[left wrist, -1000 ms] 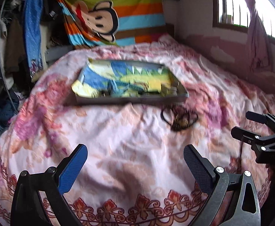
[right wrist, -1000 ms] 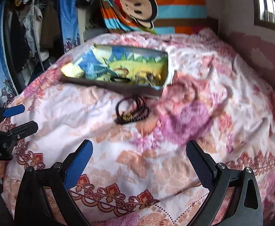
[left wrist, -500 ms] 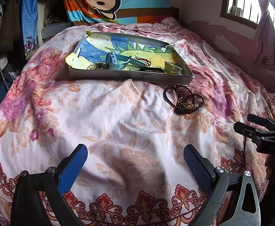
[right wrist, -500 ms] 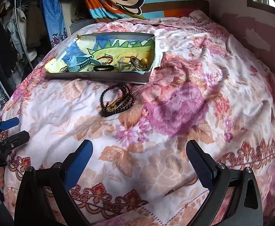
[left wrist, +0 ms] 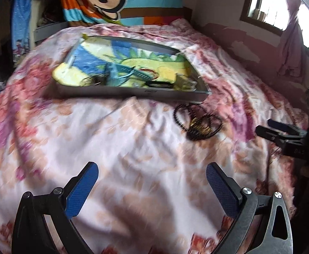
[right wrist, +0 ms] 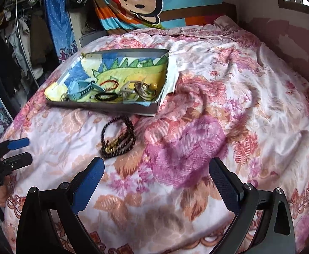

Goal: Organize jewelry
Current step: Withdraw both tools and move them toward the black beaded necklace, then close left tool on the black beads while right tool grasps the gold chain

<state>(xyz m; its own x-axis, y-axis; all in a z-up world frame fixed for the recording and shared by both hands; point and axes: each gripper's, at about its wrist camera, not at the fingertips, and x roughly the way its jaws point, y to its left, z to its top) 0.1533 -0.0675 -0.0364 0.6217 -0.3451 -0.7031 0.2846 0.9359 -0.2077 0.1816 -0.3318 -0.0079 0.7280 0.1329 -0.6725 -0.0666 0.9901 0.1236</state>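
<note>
A floral bedspread (right wrist: 196,144) in pink, peach and purple is filling most of both views, lying rumpled over a bed that is running up toward a striped cartoon-monkey blanket (right wrist: 154,2) hanging at the top centre of the frame. At the upper left of the right wrist view, clothes (right wrist: 25,38) are hanging on a rack beside a blue dotted cloth (right wrist: 55,21), and at the upper right a window (left wrist: 281,6) is letting in bright daylight above a patchy pink wall (right wrist: 281,36). A shallow grey tray (right wrist: 103,106), lined with a colourful drawing, is sitting on the bedspread in the upper middle of the frame and holding small pieces, among them a black ring-shaped band (right wrist: 106,96) and a light blue strap (right wrist: 80,90). Just below the tray's near edge, a dark beaded bracelet (right wrist: 118,138) with gold-coloured parts is lying coiled on the fabric, apart from both tools. The left gripper (left wrist: 152,187) is hovering at the bottom of its view with its blue-padded fingers spread wide and gripping nothing; the left wrist view is blurred. The right gripper (right wrist: 156,180) is likewise standing spread apart and empty at the bottom of its frame, with the bracelet just above its left finger.
</note>
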